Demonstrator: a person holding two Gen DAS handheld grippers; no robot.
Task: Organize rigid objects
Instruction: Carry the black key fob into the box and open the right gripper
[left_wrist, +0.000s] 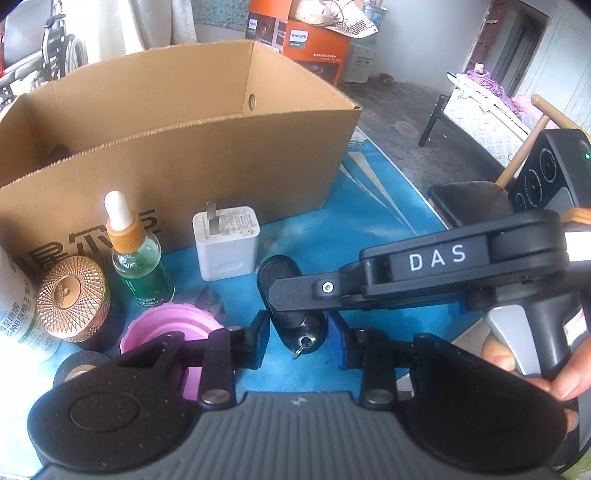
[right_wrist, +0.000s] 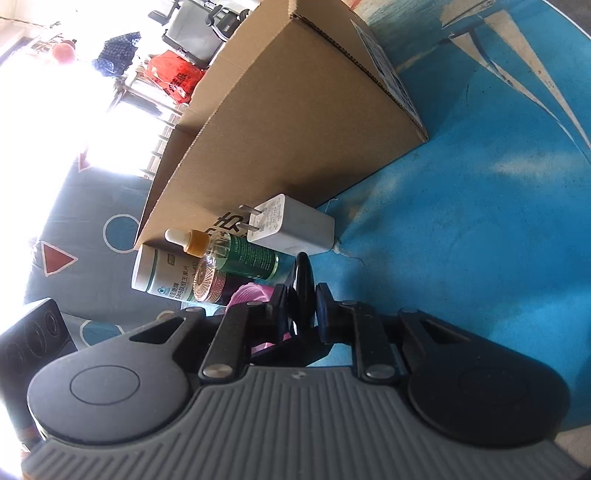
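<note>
Blue mat (left_wrist: 369, 236): right hand-held gripper (right_wrist: 302, 314) clamping black key fob (left_wrist: 279, 280), left hand-held gripper (left_wrist: 298, 338) wide.

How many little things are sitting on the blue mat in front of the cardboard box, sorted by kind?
Bottles: 2, dropper bottle, white vitamin bottle
Jars and lids: 2, gold-lidded jar, pink lid
Chargers: 1, white charger
Key fobs: 1, black key fob
Tape rolls: 1, black roll
Total: 7
</note>
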